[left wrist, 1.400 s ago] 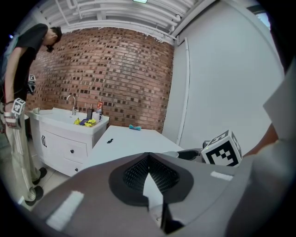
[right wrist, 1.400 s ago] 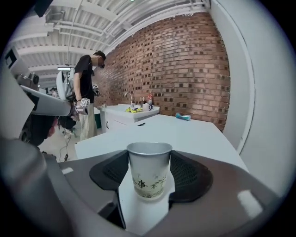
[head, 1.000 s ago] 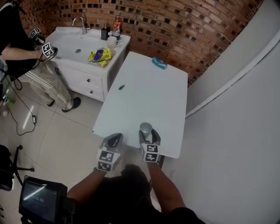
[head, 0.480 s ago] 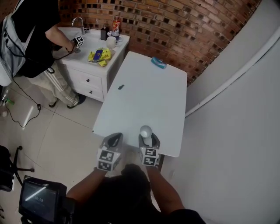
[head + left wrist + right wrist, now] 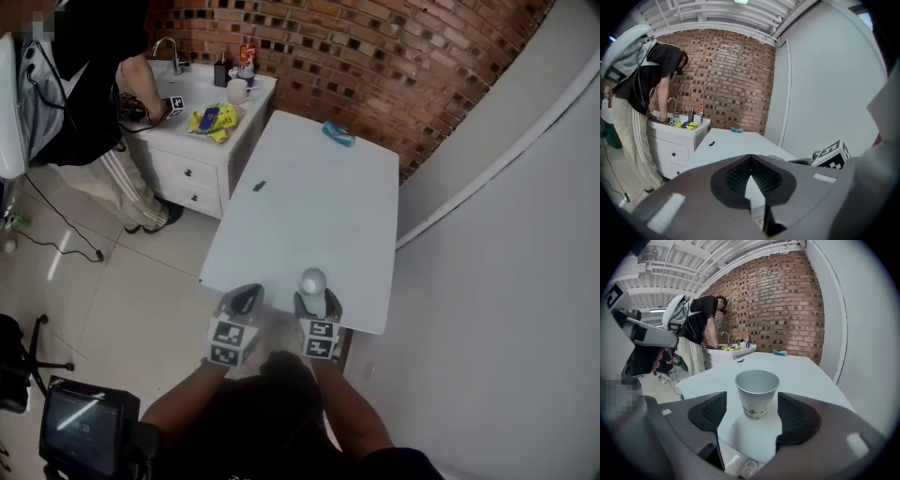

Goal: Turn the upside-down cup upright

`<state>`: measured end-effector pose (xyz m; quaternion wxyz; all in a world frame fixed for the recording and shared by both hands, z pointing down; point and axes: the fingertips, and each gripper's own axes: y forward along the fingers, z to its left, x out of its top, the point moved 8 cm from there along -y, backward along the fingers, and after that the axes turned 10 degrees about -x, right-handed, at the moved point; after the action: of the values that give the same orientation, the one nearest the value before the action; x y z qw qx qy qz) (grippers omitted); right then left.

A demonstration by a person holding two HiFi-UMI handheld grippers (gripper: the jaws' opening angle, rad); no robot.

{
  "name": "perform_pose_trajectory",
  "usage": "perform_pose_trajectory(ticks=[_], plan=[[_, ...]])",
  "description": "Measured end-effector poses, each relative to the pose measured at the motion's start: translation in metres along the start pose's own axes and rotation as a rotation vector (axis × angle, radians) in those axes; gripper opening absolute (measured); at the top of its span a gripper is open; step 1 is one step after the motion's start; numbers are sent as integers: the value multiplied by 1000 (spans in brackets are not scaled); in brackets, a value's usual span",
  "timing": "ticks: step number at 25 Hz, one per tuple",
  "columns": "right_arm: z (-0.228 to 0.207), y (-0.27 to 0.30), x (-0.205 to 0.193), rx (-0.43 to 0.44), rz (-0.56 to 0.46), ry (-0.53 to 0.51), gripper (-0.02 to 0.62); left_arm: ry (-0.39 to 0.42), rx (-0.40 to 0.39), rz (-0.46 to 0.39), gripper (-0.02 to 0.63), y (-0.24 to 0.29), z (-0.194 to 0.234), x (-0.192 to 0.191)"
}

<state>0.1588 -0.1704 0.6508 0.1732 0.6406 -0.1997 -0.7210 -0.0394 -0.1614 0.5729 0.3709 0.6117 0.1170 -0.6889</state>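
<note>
A white paper cup (image 5: 757, 392) stands upright, mouth up, on the white table (image 5: 801, 373) near its front edge. It sits between the jaws of my right gripper (image 5: 753, 417). Those jaws are opening, and both pads stand clear of the cup's sides. From the head view the cup (image 5: 312, 280) shows just ahead of the right gripper (image 5: 317, 300). My left gripper (image 5: 246, 300) rests at the table's front left corner, shut with nothing in it. Its pads meet in the left gripper view (image 5: 751, 163).
A teal object (image 5: 339, 135) lies at the table's far end and a small dark piece (image 5: 260, 186) near its left edge. Left of the table stands a sink cabinet (image 5: 192, 169) where a person (image 5: 75, 84) bends. A monitor on a stand (image 5: 89, 427) is at the bottom left.
My right gripper's jaws have widened off the cup and drawn back slightly toward me. The person at the left has stepped up to the sink. The left gripper has stayed put.
</note>
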Motion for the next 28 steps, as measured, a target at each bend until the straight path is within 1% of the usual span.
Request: perform_pose_trajectory(ticks=[5, 9, 11, 13, 14, 16, 19, 22, 25, 28], plan=[[-2, -22, -1, -21, 1, 49, 330, 0, -3, -12, 2, -6, -1, 3], [-3, -51, 4, -49, -43, 45, 293, 4, -11, -19, 0, -10, -1, 3], [-2, -61, 5, -42, -71, 39, 266, 10, -19, -20, 2, -13, -1, 1], [0, -67, 3, -16, -86, 28, 247, 19, -25, -21, 1, -16, -4, 0], [2, -70, 4, -3, -93, 26, 235, 24, -27, -22, 2, -17, -5, 0], [6, -76, 5, 7, -101, 31, 178, 31, -34, -25, 2, -19, -9, -2], [7, -84, -2, -6, -98, 39, 102, 33, -46, -25, 1, -23, -14, -5], [8, -95, -5, -14, -97, 47, 53, 20, -58, -29, 2, -30, -17, -3], [3, -107, -10, -35, -96, 49, 14, 17, -65, -35, 2, -36, -24, -1], [3, -116, -13, -40, -87, 53, 14, 25, -72, -36, 1, -40, -30, -3]])
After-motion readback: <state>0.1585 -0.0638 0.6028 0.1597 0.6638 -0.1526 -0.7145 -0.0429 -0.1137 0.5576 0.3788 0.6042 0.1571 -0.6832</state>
